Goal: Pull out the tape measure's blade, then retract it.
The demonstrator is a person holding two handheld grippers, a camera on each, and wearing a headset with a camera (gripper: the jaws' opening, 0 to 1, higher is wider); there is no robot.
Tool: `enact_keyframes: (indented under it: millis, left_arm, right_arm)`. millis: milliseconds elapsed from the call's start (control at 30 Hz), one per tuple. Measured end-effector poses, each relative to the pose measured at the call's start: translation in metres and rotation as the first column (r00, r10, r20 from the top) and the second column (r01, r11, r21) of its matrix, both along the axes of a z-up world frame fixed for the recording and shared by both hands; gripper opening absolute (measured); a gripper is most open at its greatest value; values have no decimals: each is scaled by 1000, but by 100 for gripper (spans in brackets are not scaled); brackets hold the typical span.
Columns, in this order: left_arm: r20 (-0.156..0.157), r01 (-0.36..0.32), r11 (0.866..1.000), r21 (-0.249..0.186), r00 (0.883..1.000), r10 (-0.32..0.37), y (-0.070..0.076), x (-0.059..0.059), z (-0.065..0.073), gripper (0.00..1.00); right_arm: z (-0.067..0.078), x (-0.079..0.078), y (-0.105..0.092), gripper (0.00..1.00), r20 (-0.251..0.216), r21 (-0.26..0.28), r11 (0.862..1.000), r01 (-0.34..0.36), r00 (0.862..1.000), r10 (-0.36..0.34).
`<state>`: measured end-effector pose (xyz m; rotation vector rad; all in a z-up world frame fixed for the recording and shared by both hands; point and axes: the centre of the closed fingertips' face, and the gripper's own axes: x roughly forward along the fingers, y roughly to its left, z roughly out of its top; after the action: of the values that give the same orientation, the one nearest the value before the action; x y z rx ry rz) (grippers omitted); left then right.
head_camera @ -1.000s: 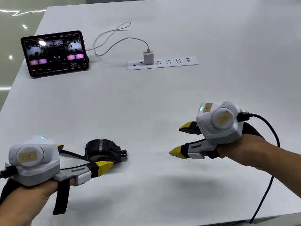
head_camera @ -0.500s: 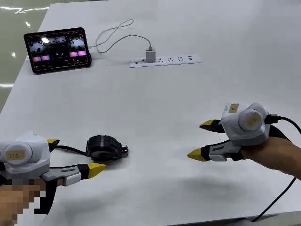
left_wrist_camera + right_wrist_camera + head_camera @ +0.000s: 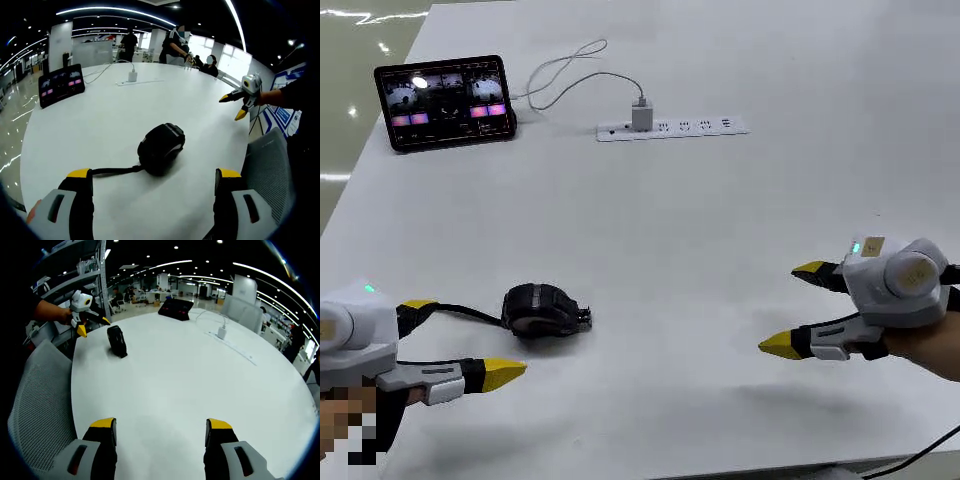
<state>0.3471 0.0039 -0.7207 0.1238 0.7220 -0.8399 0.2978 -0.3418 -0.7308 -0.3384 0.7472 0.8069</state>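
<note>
A black tape measure (image 3: 542,310) lies on the white table (image 3: 650,230), its strap trailing left; it is also in the left gripper view (image 3: 161,147) and the right gripper view (image 3: 116,341). My left gripper (image 3: 460,338) stands open at the near left, its yellow tips just short of the tape measure, nothing between them (image 3: 152,180). My right gripper (image 3: 798,307) is open at the near right, well away from the tape measure, jaws empty (image 3: 160,430).
A tablet (image 3: 446,100) with a lit screen stands at the far left. A white power strip (image 3: 672,127) with a plugged charger and cable lies at the back middle. A grey mesh chair (image 3: 35,405) sits by the table's near edge.
Both grippers have drawn apart from the tape measure: the left back toward the near left edge, the right farther right. The tape measure stays put.
</note>
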Motion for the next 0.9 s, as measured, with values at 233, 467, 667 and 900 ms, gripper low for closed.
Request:
enact_keyframes:
  millis: [233, 467, 667, 900]
  left_arm:
    - [8, 18, 1000, 12, 1000, -18, 6, -2, 1, 99]
    - [20, 45, 998, 40, 999, -46, 10, -3, -1, 99]
    - [33, 48, 998, 42, 998, -49, 12, 0, 0, 99]
    - [34, 44, 998, 43, 998, -46, 16, 2, 1, 99]
  right_arm:
    - [-2, -4, -16, 75, -5, 2, 1000, 9, 1000, -9]
    - [0, -10, -24, 82, -17, 22, 999, 24, 1000, -24]
    - [4, -17, -38, 87, -22, 13, 999, 39, 999, -38]
    - [-4, -23, -51, 99, -45, 9, 998, 56, 997, -56]
